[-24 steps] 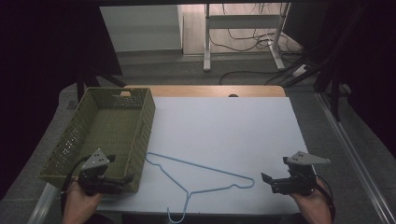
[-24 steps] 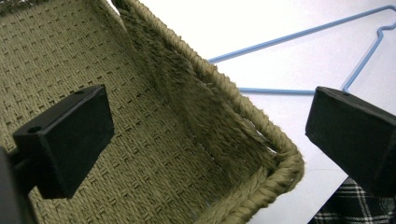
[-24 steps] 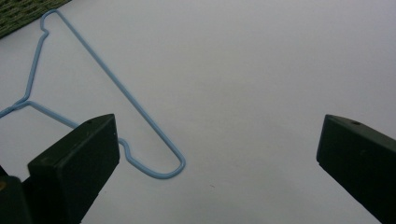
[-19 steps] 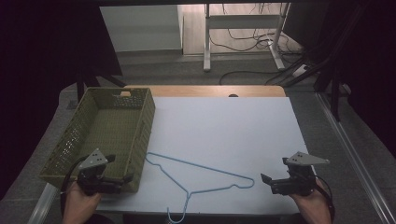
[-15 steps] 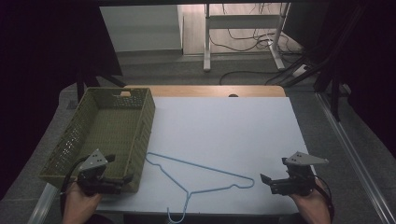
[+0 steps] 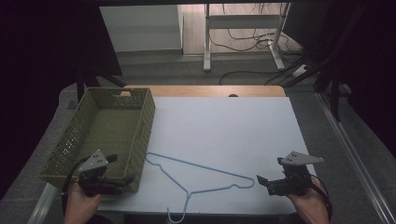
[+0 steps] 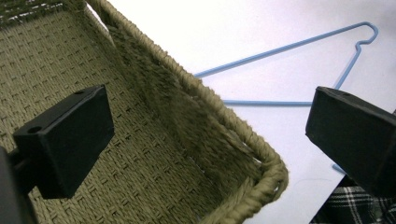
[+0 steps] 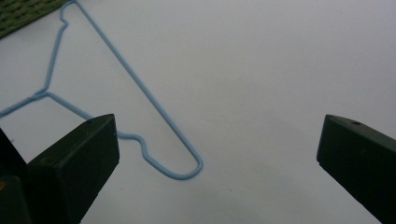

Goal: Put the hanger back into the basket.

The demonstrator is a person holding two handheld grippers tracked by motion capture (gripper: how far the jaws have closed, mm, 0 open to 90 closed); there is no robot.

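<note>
A thin wire hanger (image 6: 201, 179), pale blue, lies flat on the white surface (image 6: 224, 126) near its front edge; its long straight bar runs from beside the basket toward the right, its two shoulders are notched with small kinks, and its hook (image 6: 176, 215) curls down to the very front edge; in the right gripper view the hanger (image 8: 126, 88) shows a rounded shoulder end just ahead of the jaws, the wire smooth and evenly coloured; in the left gripper view the hanger (image 7: 299, 70) lies just past the basket's corner. The woven olive-green basket (image 6: 65, 154) stands along the left edge of the surface, its right wall close beside the hanger's left shoulder; whether they touch I cannot tell; its weave (image 7: 140, 154) is coarse, with a thick braided rim. The left gripper (image 6: 122, 183) is held at the basket's front right corner, its jaws spread wide, one over the basket's inside and one over the white surface, gripping nothing; the right gripper (image 6: 262, 183) sits near the front right corner of the surface, jaws likewise wide apart and empty, pointing at the hanger's right end and just short of it.
</note>
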